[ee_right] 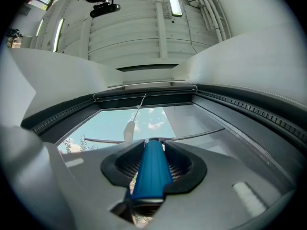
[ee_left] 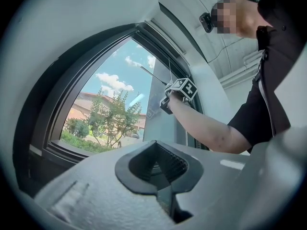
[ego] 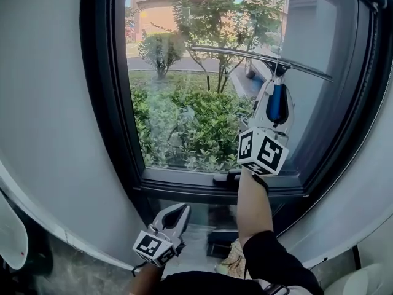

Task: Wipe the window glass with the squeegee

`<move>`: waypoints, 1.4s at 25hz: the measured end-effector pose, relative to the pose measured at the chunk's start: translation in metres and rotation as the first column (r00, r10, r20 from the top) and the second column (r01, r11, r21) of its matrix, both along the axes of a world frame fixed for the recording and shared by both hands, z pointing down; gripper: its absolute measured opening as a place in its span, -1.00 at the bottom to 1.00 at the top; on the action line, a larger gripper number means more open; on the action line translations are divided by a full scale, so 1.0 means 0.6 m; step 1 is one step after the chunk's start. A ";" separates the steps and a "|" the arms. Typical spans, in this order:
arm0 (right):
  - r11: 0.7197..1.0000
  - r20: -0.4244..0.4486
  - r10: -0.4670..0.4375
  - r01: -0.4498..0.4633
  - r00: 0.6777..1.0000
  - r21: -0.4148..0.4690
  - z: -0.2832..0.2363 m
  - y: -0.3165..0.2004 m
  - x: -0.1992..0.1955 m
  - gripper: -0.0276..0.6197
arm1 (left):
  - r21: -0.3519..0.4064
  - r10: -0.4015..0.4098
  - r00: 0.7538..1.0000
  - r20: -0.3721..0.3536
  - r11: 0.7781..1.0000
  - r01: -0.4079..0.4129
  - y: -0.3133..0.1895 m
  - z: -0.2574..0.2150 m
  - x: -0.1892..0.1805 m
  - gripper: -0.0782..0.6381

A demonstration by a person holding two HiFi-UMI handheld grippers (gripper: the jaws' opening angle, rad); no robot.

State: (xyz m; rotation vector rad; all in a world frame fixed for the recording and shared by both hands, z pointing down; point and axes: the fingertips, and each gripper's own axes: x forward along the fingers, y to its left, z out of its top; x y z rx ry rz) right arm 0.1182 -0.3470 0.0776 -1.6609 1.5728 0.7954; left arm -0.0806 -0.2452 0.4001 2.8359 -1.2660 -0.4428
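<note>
Holding the squeegee (ego: 245, 55) high on the window glass (ego: 184, 103), the right gripper (ego: 276, 88) is clamped on the blue handle (ee_right: 151, 174), which fills the space between its jaws. The blade runs across the upper right of the pane, with its right end lower than its left. It looks pressed to the glass, but contact can't be confirmed. The left gripper (ego: 182, 211) hangs low and near, below the sill, with its jaws about closed and nothing between them. The likely risks are as follows. With the blade tilted, uneven pressure would leave streaks or skip a strip. The round handle could twist in the jaws if the blade drags. The right blade end is near the dark window frame (ego: 184, 187) and could knock it on a sideways pull. A thin cord with a white pull (ee_right: 128, 131) hangs just by the blade's middle and may snag. A dark latch (ego: 228, 178) sits on the sill at the bottom, in the path of a full downward stroke. A yellowish cloth (ego: 234, 260) lies on the floor near the person's right arm (ego: 253, 208), clear of the work.
</note>
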 end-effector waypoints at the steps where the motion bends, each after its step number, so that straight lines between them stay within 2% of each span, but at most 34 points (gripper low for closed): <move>1: 1.000 0.001 -0.001 0.001 1.000 -0.003 0.001 0.000 0.000 -0.51 | 0.001 -0.005 1.000 -0.004 1.000 0.005 0.000 -0.001 -0.002 -0.78; 20: 0.998 0.001 -0.007 0.007 1.000 -0.061 0.054 0.007 0.005 -0.51 | -0.029 0.006 1.000 0.028 1.000 -0.006 0.022 0.019 0.011 -0.78; 35: 0.995 -0.005 -0.001 0.001 1.000 -0.102 0.091 0.009 0.005 -0.51 | -0.072 -0.013 1.000 0.004 0.997 0.014 0.036 0.034 0.005 -0.78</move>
